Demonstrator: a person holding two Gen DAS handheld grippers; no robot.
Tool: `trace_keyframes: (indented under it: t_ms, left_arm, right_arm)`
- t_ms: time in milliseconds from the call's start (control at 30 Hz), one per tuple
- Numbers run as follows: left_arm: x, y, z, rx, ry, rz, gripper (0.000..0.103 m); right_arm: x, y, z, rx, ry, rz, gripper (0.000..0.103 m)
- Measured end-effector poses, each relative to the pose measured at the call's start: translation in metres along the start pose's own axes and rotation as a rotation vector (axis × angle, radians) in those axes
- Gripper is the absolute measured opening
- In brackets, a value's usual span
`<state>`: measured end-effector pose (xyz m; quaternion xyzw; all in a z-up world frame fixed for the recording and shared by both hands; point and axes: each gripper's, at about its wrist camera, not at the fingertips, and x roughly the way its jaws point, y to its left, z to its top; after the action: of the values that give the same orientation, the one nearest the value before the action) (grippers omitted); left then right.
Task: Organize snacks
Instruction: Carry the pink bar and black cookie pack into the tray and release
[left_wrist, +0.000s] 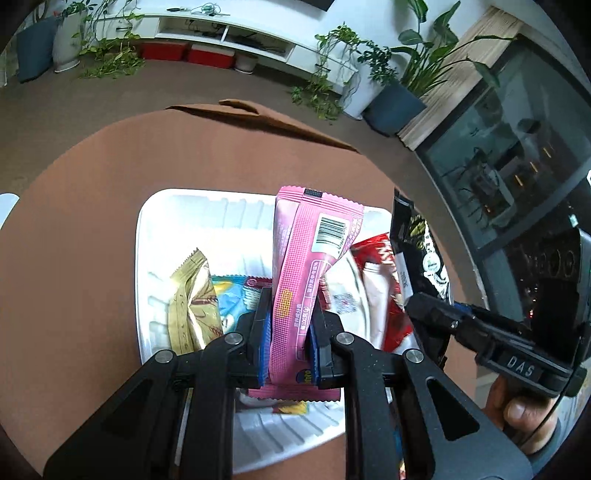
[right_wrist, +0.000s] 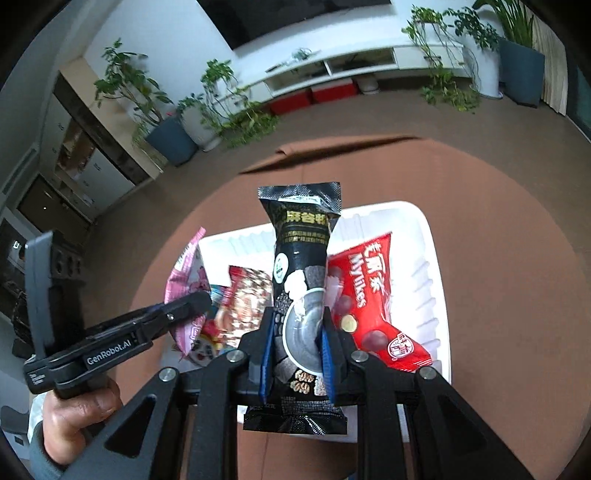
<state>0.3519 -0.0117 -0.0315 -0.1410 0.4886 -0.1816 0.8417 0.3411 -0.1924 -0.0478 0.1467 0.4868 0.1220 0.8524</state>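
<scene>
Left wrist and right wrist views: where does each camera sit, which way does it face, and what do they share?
Left wrist: rides the left tongs, facing forward and down over the white ribbed plastic tray; shows its fingers clamping the pink snack wrapper, plus the right tongs and a thumb.
Right wrist: rides the right tongs, same facing; shows its fingers clamping the black snack wrapper, plus the left tongs and hand.
Shared: tray, red Mylikes packet, round brown table.

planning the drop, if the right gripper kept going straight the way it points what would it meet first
Probably the white tray: the right gripper, shut on the black snack packet, points down into it, beside the red Mylikes packet. Depth is unclear.
</scene>
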Motion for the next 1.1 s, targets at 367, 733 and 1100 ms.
trace_keyframes:
  t_ms: [367, 733, 1100]
  left_arm:
    - [0.04, -0.003, 0.005, 0.011, 0.015, 0.042, 0.015]
    - [0.063, -0.004, 0.006, 0.01, 0.017, 0.065, 0.017]
    - [0.072, -0.018, 0.006, 0.038, 0.004, 0.114, 0.02]
  right_arm:
    - [0.025, -0.007, -0.012, -0.004, 0.05, -0.044, 0.023]
    - [0.041, -0.017, -0.013, 0.006, 0.063, -0.049, 0.022]
    - [0.035, -0.01, -0.017, -0.003, 0.044, -0.043, 0.036]
